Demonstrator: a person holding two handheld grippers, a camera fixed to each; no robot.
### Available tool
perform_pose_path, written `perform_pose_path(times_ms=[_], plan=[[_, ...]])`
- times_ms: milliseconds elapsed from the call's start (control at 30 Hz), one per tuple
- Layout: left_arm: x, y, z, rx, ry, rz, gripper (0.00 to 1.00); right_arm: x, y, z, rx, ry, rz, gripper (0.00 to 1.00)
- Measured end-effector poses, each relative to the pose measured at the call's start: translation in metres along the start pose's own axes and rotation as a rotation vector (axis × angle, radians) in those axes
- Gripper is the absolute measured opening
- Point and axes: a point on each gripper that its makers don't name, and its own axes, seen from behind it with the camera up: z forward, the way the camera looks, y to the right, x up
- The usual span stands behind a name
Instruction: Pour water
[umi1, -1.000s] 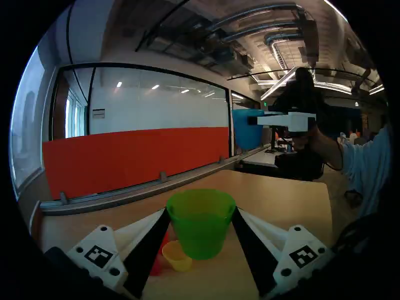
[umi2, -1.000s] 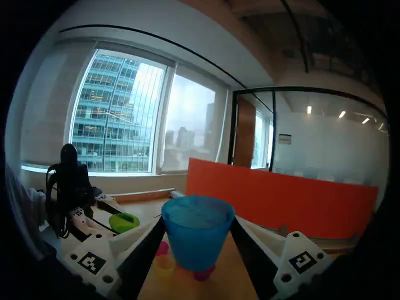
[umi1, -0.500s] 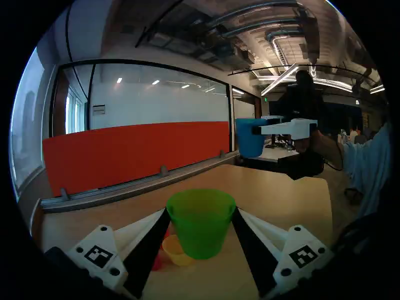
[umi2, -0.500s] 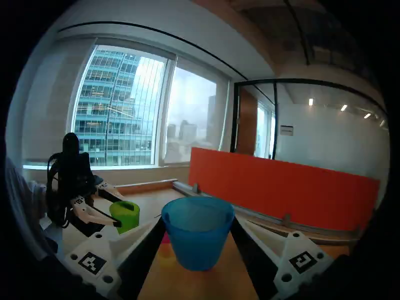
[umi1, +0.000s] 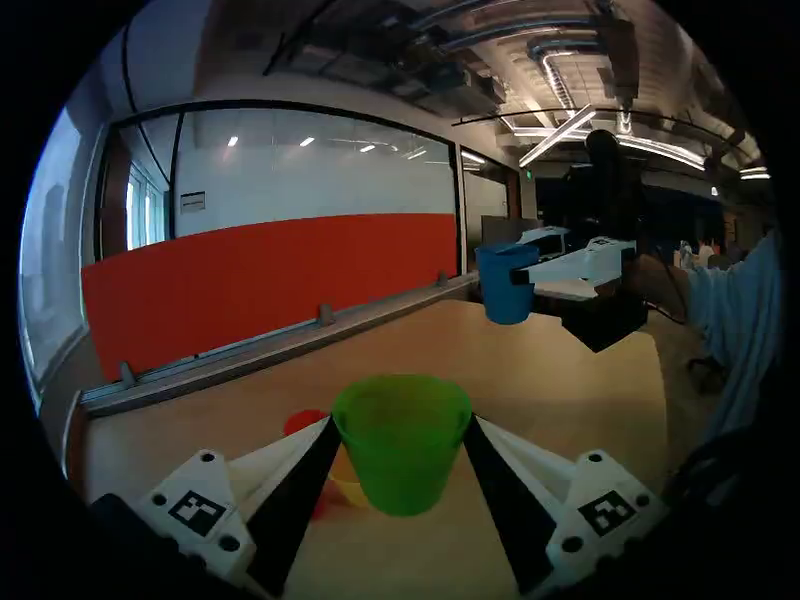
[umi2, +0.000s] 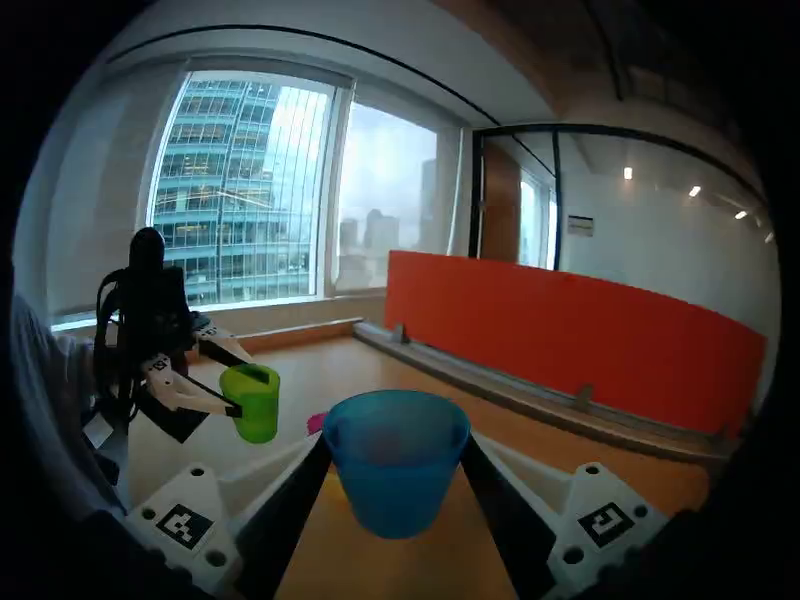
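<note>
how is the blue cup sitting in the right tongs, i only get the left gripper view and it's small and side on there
observer: In the right gripper view the blue cup stands upright in the right tongs, one finger against each side wall.
operator: ok and how does my green cup look from that side
observer: The green cup is upright in the left tongs, off to the left of the blue cup and apart from it, with a big window and tall buildings behind it.
</note>
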Motion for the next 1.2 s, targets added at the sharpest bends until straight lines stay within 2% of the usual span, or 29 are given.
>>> perform_pose_path(times_ms=[800,1200], plan=[[-0.075,0.007,0.022,-0.050,-0.249,0.066,0.86,-0.102,-0.010,0.016,0.058,-0.220,-0.008,0.91],[-0.108,0.012,0.028,-0.078,-0.347,0.065,0.87,-0.141,-0.014,0.019,0.069,-0.301,-0.010,0.92]])
